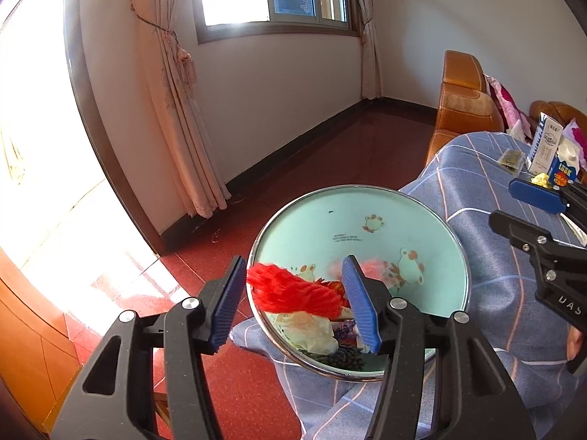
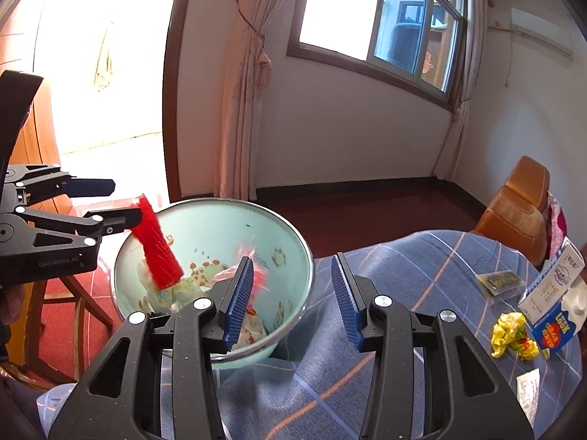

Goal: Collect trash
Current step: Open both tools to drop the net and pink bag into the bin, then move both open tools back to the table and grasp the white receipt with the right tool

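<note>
Your left claw (image 1: 293,300) stands spread over the near rim of the one pale green bowl (image 1: 367,212), its two blue pads apart and pressing on nothing. One piece of red foam netting (image 1: 293,291) lies between the pads, loose, blurred and partly over the bowl's rim. Below it in the bowl sit one crumpled pale wrapper (image 1: 312,330) and some printed packaging that you cannot count from here.

Your right claw (image 2: 293,293) is also spread, with nothing between its two pads. Its left pad hangs over the bowl's right side; its right pad is over the blue checked cloth (image 2: 403,267) that covers the bench. Just beyond the left pad a second, smaller piece of red-and-clear wrapping (image 2: 253,267) shows as a blur inside the bowl.

To the right of the right claw, still on the cloth, lie four things: one crumpled yellow wrapper (image 2: 511,335) nearest, one blue and white carton (image 2: 554,315) just beyond it, one small dark packet (image 2: 499,281) farther up, and one white paper slip (image 2: 528,390) near the lower edge.

From the right wrist view the left claw is off to the left with the red netting hanging at its tip above the bowl.
</note>
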{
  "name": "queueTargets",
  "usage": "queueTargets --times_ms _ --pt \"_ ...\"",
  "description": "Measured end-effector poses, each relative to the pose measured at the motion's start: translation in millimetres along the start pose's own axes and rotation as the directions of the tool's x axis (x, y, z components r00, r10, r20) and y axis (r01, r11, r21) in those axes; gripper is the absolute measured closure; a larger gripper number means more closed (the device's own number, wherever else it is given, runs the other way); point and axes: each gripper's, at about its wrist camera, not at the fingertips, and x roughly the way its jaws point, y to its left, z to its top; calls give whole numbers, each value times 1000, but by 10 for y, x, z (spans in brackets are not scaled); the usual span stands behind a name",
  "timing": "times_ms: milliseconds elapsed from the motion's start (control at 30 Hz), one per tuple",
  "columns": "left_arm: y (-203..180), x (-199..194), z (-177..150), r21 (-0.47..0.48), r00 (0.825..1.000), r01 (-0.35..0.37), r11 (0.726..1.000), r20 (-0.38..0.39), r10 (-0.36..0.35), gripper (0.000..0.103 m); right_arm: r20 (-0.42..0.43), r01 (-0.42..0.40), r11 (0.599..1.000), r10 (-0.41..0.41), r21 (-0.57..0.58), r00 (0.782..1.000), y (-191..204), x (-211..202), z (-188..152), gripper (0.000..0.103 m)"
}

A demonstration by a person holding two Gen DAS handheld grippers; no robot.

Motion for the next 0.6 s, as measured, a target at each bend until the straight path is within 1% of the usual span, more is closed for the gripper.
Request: queueTargets --times_ms 67,200,300,400,433,500,600 --pt "-2 -3 -9 -6 1000 -5 1000 3 5 39 -5 14 1000 -14 22 1000 -68 -40 -39 59" --pt "-67 9 -31 -12 1000 -3 1000 -7 3 35 -20 81 994 -80 67 997 -294 -225 -190 59" --pt "-207 12 -60 13 1000 16 1000 -13 -16 33 -58 166 976 -159 142 986 -638 -399 -381 59" --pt "-400 5 -75 45 999 50 998 -19 -49 32 -109 262 936 -242 236 964 -1068 -579 -620 59" --pt "-459 -5 -78 57 998 57 997 -17 -56 31 -135 304 912 -277 276 951 -1268 -655 -721 59" --pt "-574 -28 -66 78 998 68 995 -12 -67 28 -176 365 870 -323 333 930 -1575 -759 -884 59" --pt "-731 -48 -33 100 996 91 991 -9 -91 27 -238 410 824 -339 391 910 -1916 -858 -1097 59"
